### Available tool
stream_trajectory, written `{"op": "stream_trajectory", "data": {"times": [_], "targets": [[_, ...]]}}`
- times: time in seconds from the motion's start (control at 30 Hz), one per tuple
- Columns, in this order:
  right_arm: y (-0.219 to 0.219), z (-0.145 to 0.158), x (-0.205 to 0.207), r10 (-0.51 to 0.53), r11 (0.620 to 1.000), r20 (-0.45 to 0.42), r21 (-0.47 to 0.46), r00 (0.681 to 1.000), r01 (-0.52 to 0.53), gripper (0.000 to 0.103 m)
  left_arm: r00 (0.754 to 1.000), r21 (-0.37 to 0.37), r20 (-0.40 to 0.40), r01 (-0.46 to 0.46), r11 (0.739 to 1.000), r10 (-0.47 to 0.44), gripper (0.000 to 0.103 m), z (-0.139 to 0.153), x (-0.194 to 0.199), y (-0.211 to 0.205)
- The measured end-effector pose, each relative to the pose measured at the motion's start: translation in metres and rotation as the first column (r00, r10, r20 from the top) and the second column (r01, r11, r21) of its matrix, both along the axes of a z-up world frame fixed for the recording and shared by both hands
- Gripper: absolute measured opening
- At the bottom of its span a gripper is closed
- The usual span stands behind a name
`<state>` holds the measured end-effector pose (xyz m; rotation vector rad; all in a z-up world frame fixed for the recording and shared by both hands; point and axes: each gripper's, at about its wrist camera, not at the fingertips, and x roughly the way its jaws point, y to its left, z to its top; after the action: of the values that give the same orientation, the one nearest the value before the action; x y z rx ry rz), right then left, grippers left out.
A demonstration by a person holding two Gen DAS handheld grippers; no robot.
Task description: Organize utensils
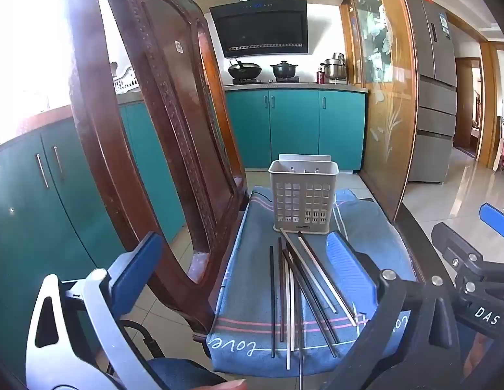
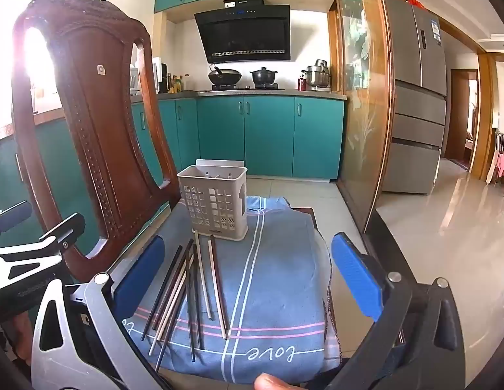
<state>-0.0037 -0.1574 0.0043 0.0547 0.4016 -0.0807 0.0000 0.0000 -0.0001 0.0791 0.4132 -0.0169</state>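
Several slim chopsticks [image 1: 297,292], dark and pale, lie on blue cloth [image 2: 278,279] lettered "love". Perforated beige plastic holder [image 1: 303,195] stands behind them. Both hand-held grippers, left [image 1: 245,266] and right [image 2: 248,269], gape empty.

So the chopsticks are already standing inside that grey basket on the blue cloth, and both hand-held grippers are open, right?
Not quite. The grey basket holds no chopsticks; the chopsticks lie loose on the blue cloth in front of it, as the right wrist view shows. The left hand-held gripper and right hand-held gripper are indeed open.
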Motion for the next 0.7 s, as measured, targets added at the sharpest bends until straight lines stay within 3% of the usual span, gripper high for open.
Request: {"op": "stream_trajectory", "data": {"times": [0.3,0.33,0.7], "targets": [[-0.001,0.006,-0.005,-0.004,1.000,-0.011,0.019,1.000,0.004,0.100,1.000,0.003,-0.003,0.000,1.000,0.000,0.100,0.000,0.001,0.000],[0.008,0.010,-0.007,0.000,1.000,0.002,-0.015,1.000,0.000,0.100,1.000,0.003,-0.005,0.000,1.000,0.000,0.100,0.000,0.001,0.000],[0.005,0.015,-0.014,0.011,1.000,0.026,-0.023,1.000,-0.010,0.100,1.000,0.005,-0.006,0.001,1.000,-0.001,0.100,0.002,0.001,0.000]]}}
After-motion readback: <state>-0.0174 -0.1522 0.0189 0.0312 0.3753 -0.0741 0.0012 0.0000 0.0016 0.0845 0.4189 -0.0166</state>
